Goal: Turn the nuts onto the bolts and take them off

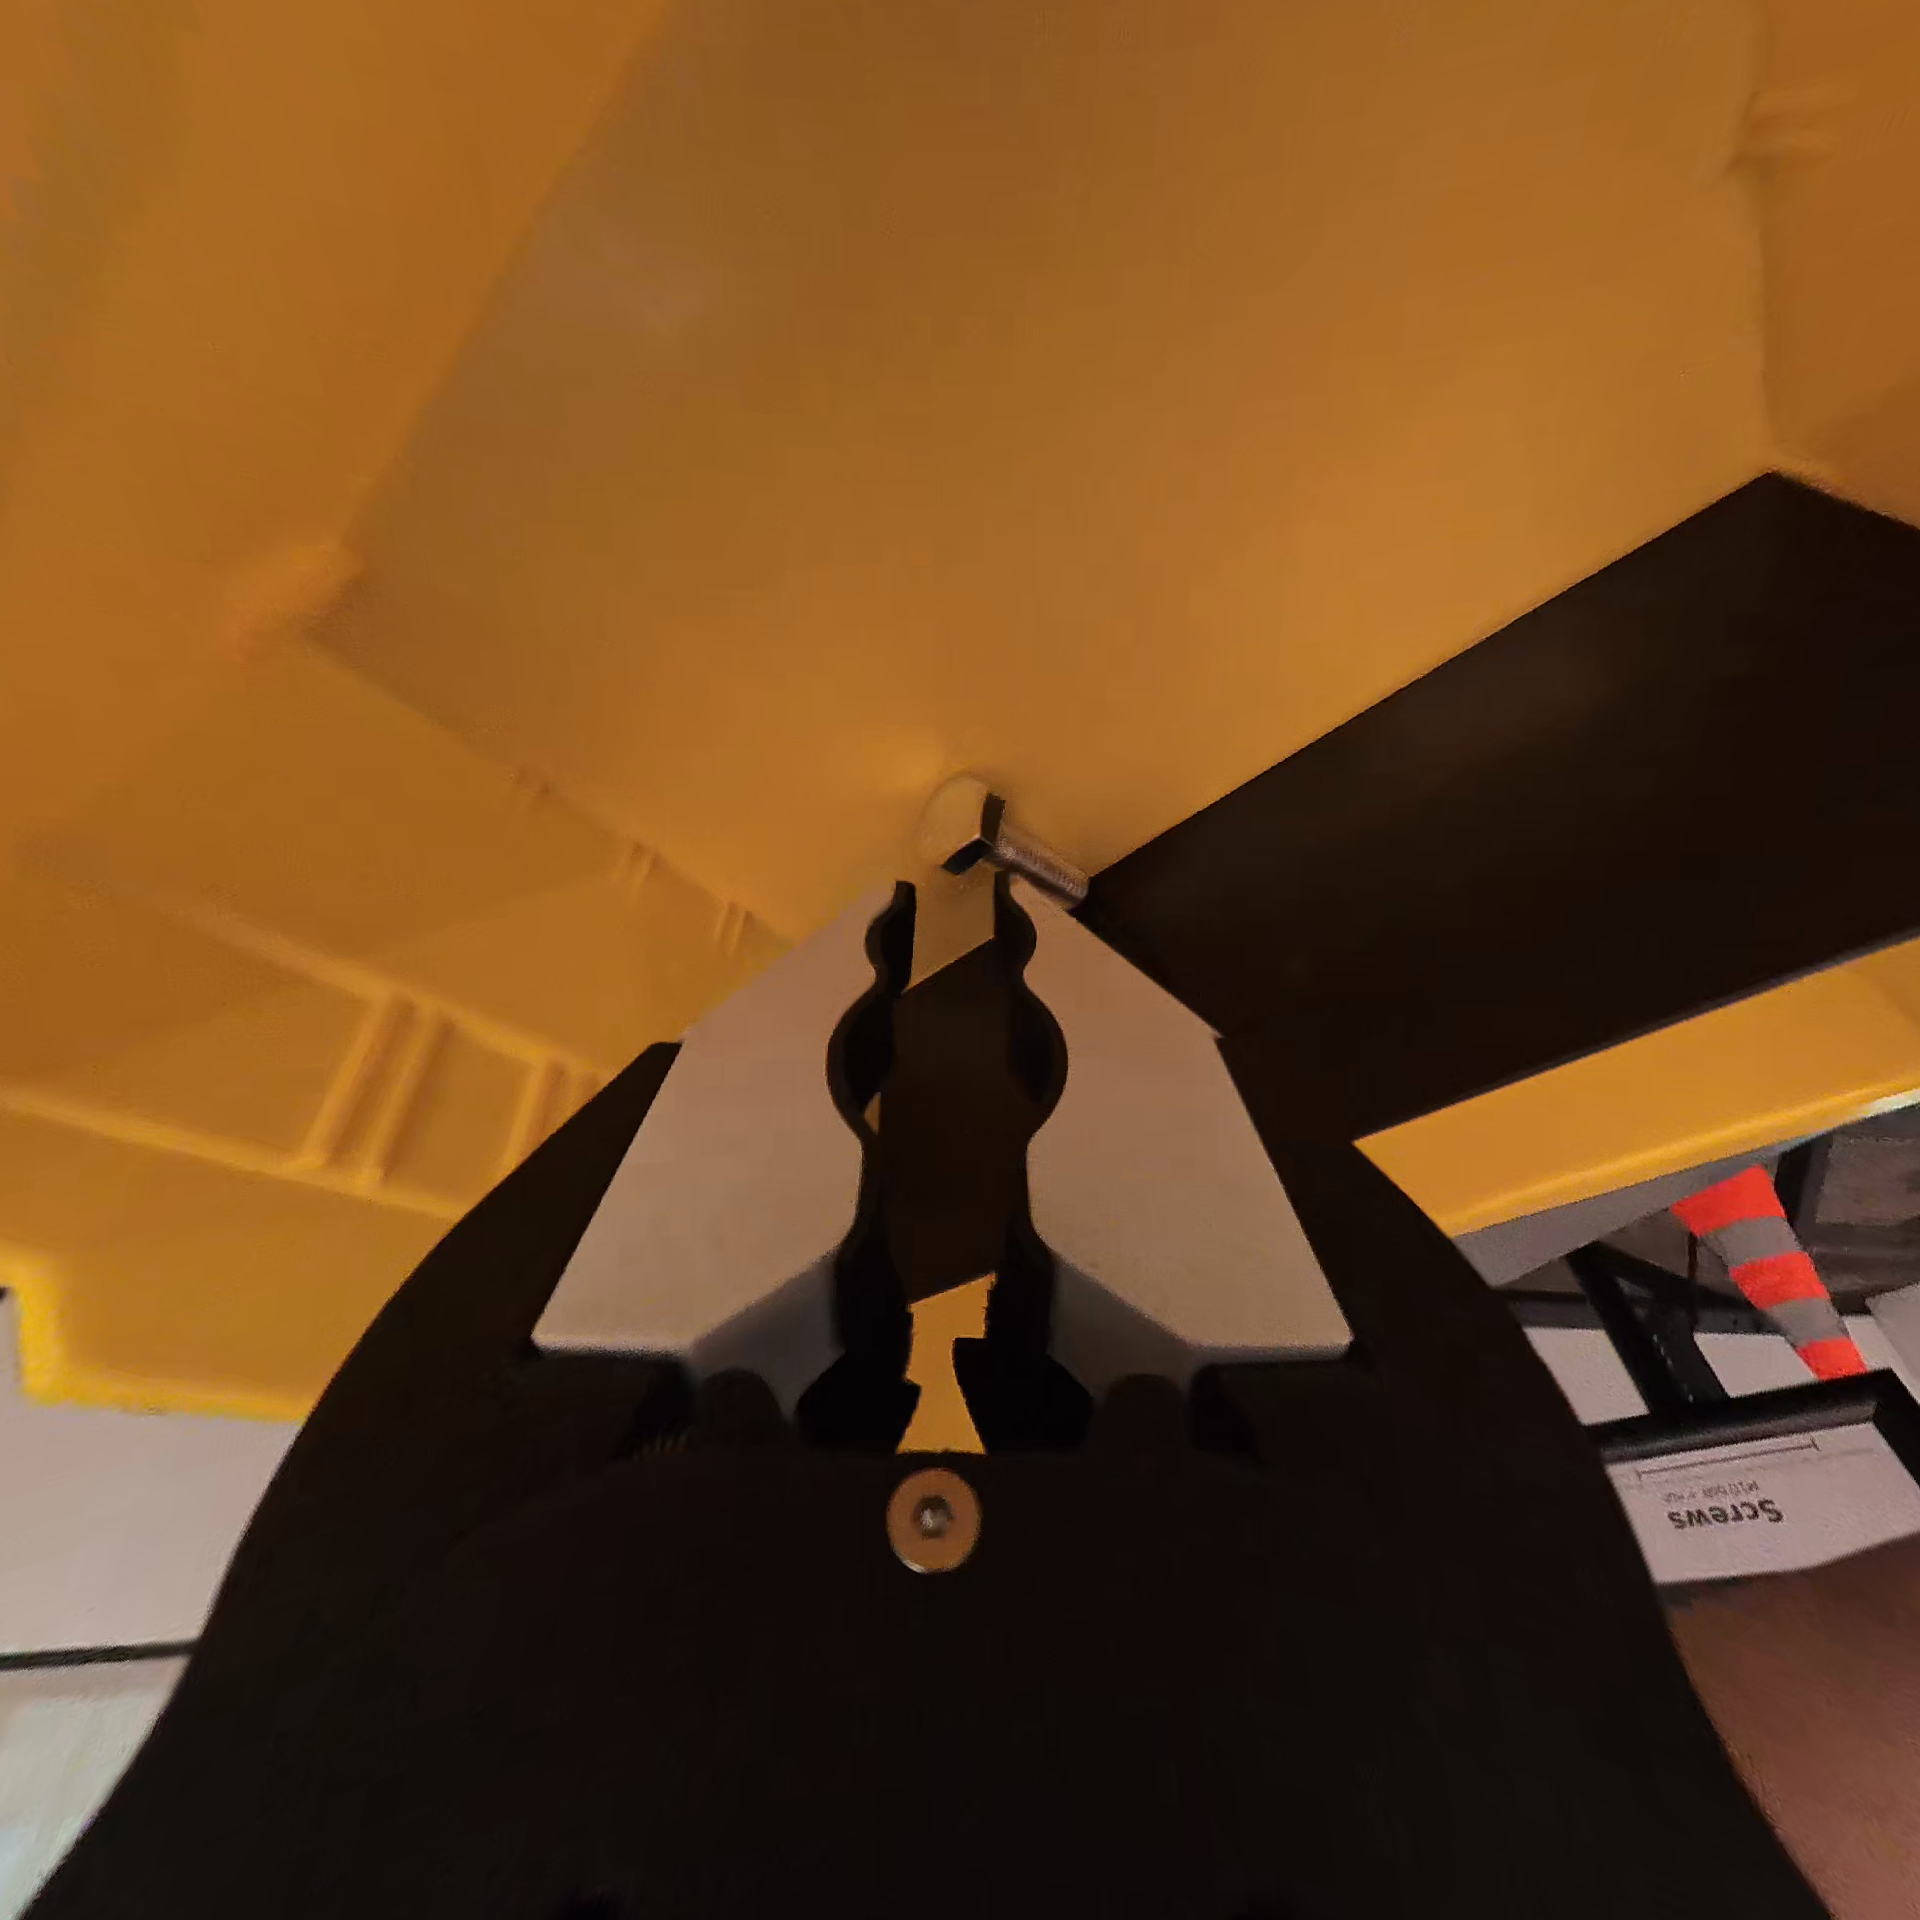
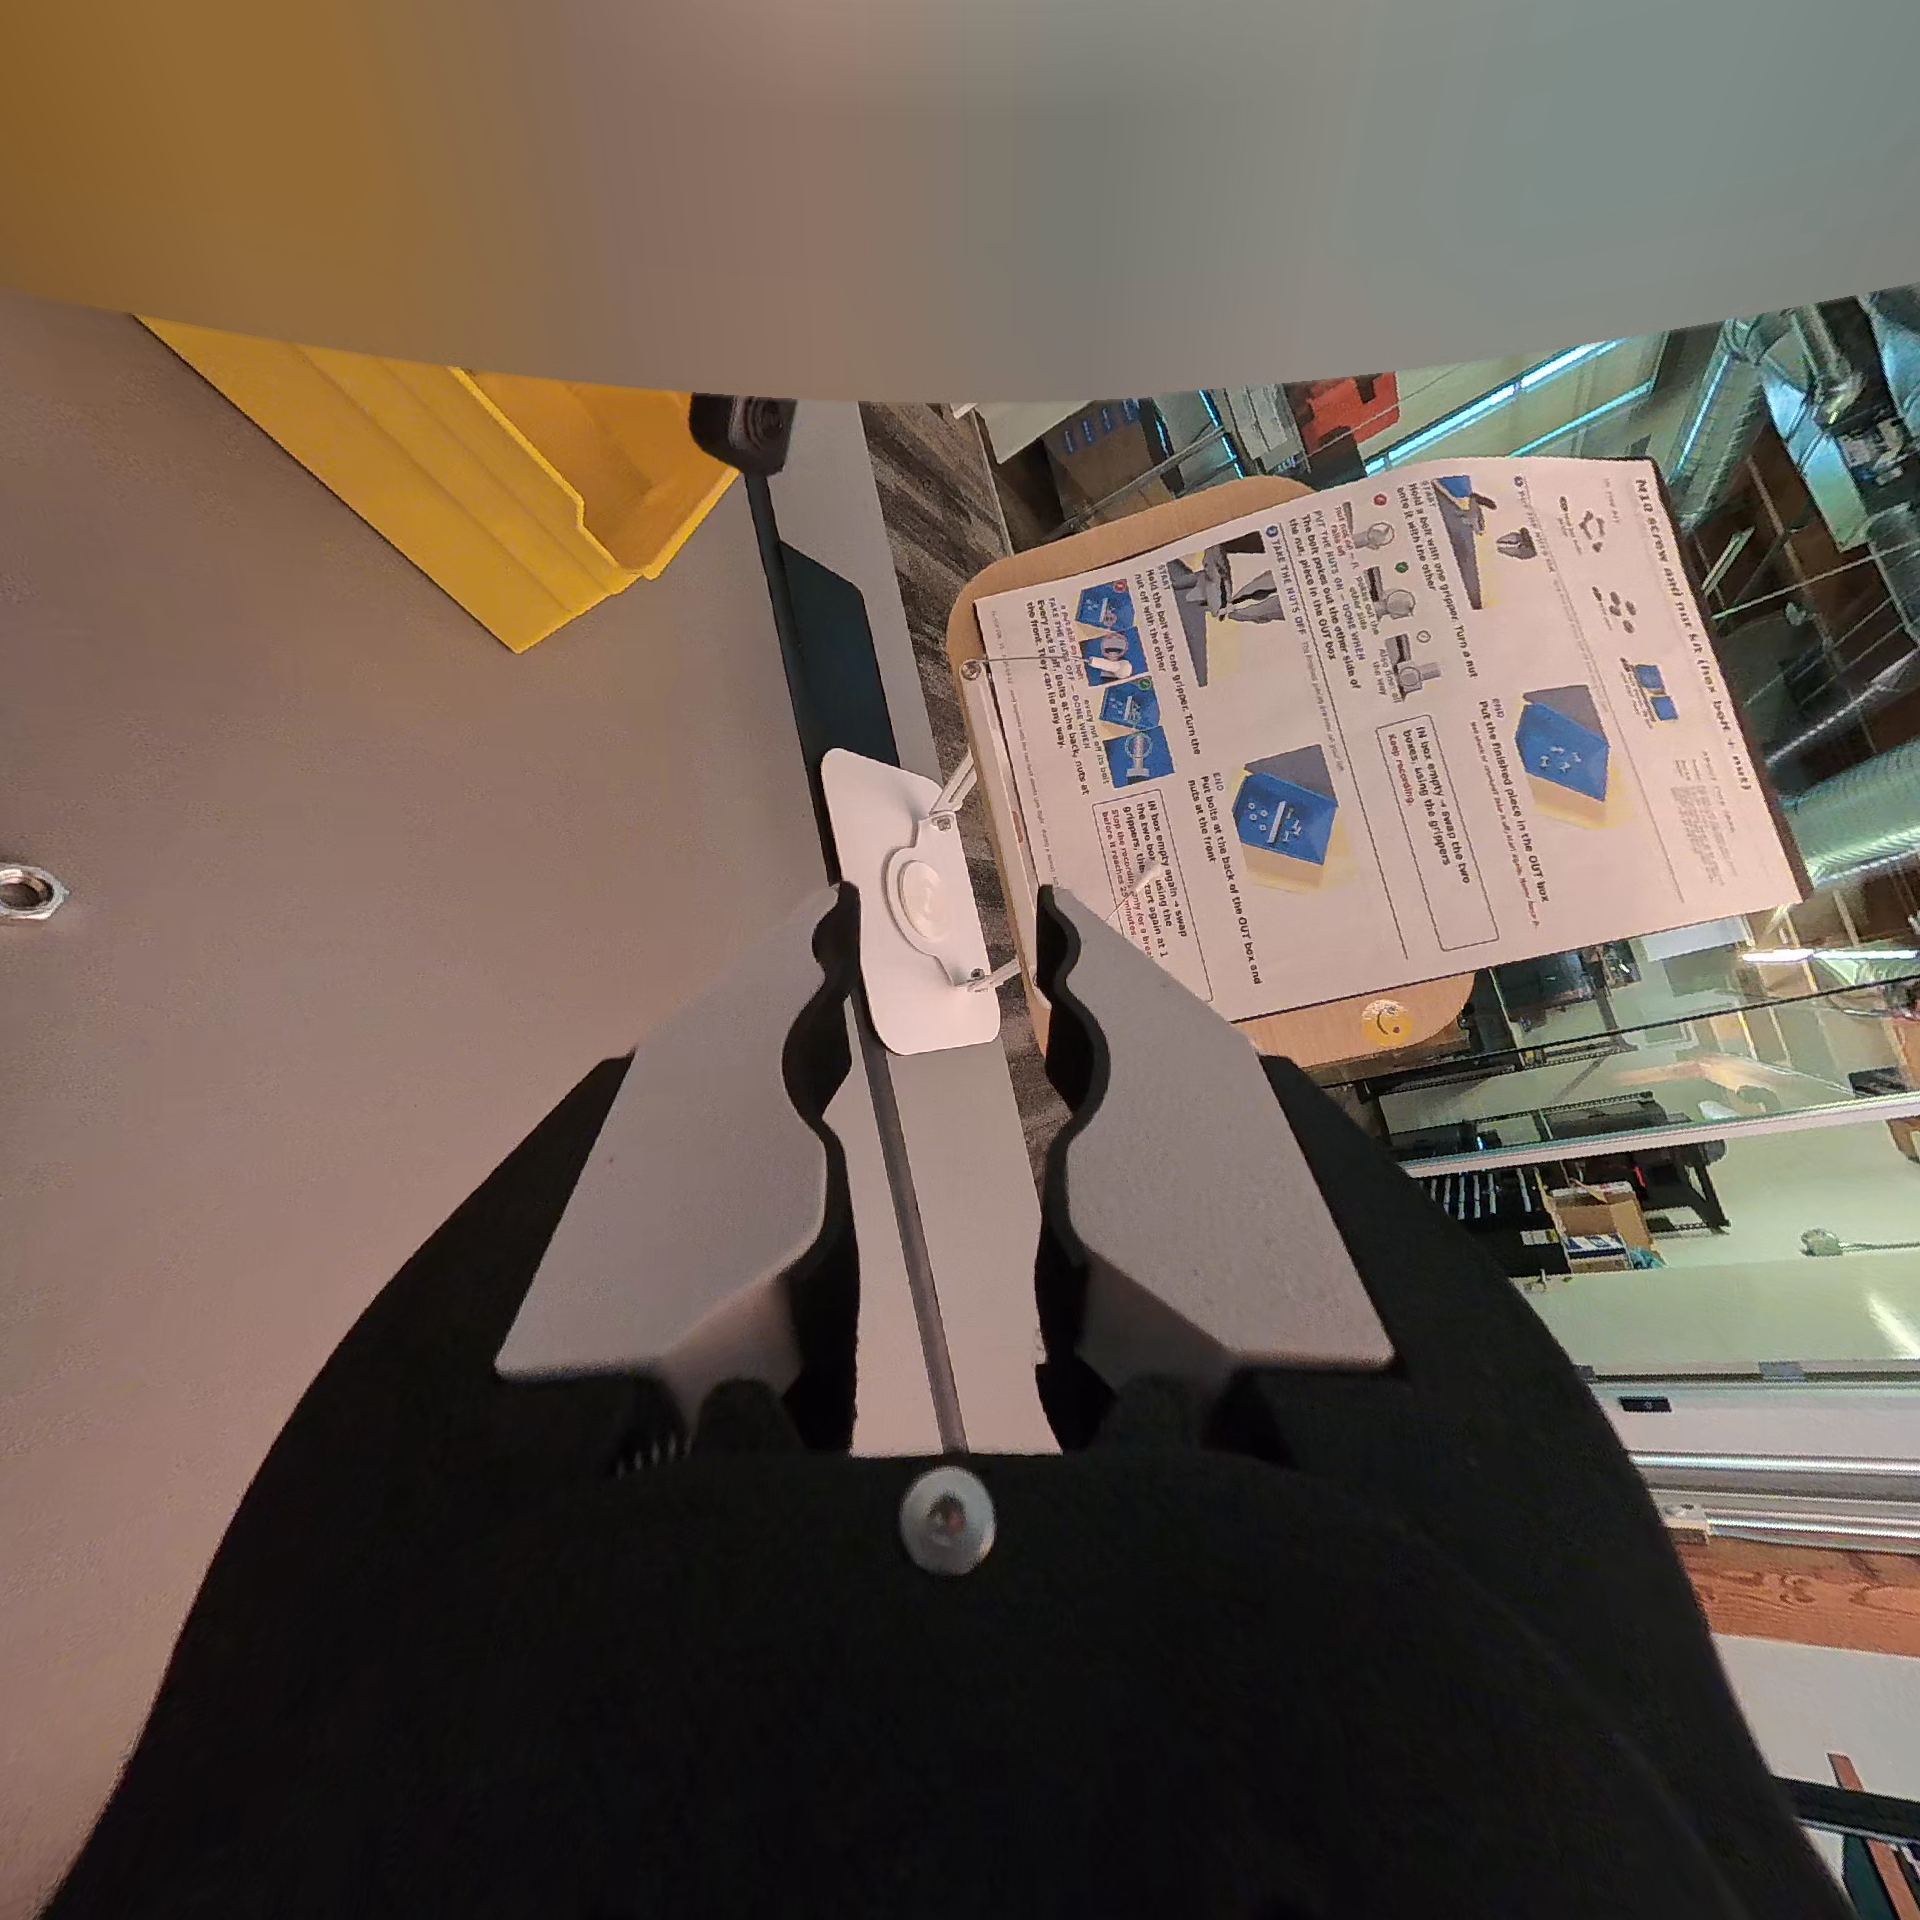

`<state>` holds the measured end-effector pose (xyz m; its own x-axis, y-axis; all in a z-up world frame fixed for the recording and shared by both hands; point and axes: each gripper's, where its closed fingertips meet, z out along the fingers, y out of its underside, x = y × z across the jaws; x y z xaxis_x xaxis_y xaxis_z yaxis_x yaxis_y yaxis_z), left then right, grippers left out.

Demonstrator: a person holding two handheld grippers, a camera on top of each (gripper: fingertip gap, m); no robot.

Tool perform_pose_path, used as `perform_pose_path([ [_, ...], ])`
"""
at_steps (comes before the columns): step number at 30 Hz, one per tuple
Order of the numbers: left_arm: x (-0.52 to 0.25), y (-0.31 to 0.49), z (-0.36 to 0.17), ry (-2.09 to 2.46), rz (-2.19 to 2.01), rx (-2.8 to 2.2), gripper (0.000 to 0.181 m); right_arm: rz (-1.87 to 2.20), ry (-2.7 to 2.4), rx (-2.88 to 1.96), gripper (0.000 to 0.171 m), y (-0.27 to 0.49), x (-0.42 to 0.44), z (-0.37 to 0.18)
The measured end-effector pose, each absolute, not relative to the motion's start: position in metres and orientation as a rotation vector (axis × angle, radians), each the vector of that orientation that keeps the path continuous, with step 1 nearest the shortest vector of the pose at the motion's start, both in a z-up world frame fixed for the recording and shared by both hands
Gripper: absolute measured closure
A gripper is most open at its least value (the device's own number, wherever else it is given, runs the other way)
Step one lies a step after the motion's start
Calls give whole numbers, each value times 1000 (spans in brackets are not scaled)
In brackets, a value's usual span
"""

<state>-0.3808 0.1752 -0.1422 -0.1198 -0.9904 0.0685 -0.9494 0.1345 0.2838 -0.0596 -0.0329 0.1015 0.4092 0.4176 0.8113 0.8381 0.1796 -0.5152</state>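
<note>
Here my left gripper, narrowly parted, holds nothing; a threaded steel hex bolt lies just beyond its tips in the smooth yellow plastic bin. My right gripper gapes empty, well apart from a hex nut.

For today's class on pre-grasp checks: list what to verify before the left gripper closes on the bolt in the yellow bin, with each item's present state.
1. Bolt lies in the yellow bin: ok.
2. Left gripper open, its tips just short of the bolt: ok.
3. Bolt lined up between the fingers: not ok, slightly right of the gap.
4. Right gripper open and empty: ok.
5. Nut on the grey table, free to pick: ok.
6. Bolt's thread clean: cannot tell.
</note>
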Motion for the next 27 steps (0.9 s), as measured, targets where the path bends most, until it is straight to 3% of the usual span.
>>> perform_pose_path([
  [8,-382,172,-146,-2152,-227,1881,181,-429,-1215,-1440,138,-35,-59,100],
  [20,-367,180,-121,-2140,-150,2180,181,-424,-1204,-1425,138,-43,-54,106],
  [22,-367,180,-124,-2029,-135,2262,146,-420,-1204,-1420,138,-45,-54,108],
  [27,-367,178,-140,-1901,-107,2315,149,-426,-1204,-1417,138,-49,-51,109],
])
